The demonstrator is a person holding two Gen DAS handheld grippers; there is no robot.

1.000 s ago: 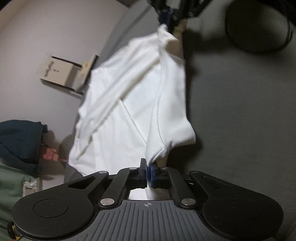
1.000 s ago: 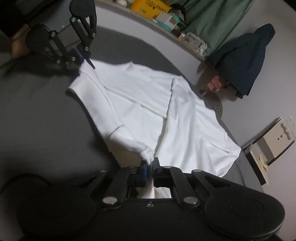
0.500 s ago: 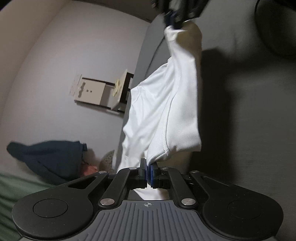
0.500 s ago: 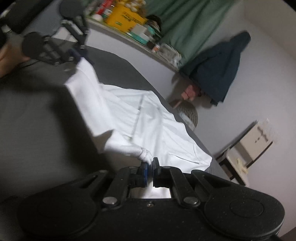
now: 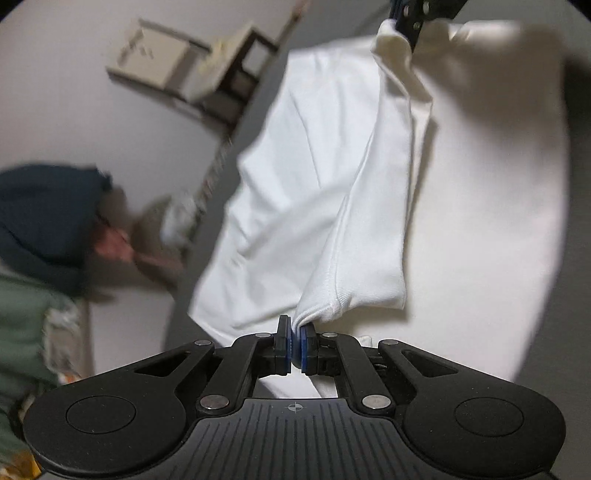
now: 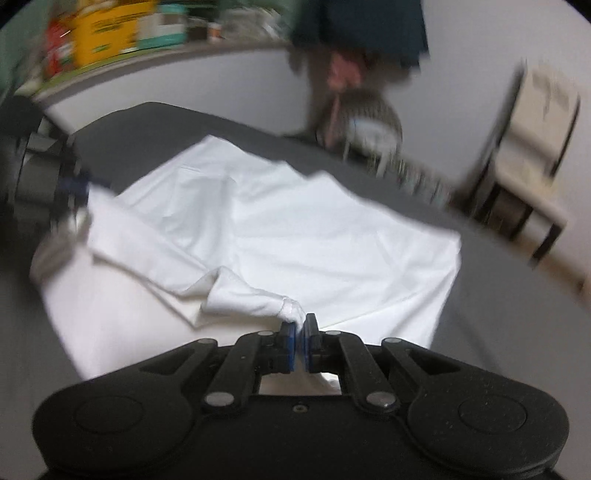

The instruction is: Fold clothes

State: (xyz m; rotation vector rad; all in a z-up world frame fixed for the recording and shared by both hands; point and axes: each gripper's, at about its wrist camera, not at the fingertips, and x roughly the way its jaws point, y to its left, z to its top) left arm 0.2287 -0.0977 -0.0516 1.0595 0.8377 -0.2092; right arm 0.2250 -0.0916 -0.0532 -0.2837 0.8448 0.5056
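here, left gripper (image 5: 295, 345) and right gripper (image 6: 300, 345), jaws clamped on white shirt (image 6: 295, 229), lifted over grey surface (image 6: 147, 118).

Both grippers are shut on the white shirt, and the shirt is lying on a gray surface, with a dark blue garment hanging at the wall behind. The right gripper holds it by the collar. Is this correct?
Almost. The right gripper is shut on the cuff at the end of a sleeve of the white shirt, not on the collar; the right wrist view shows this. The rest stands: the left gripper is shut on the shirt, the gray surface lies beneath, and the dark blue garment hangs behind.
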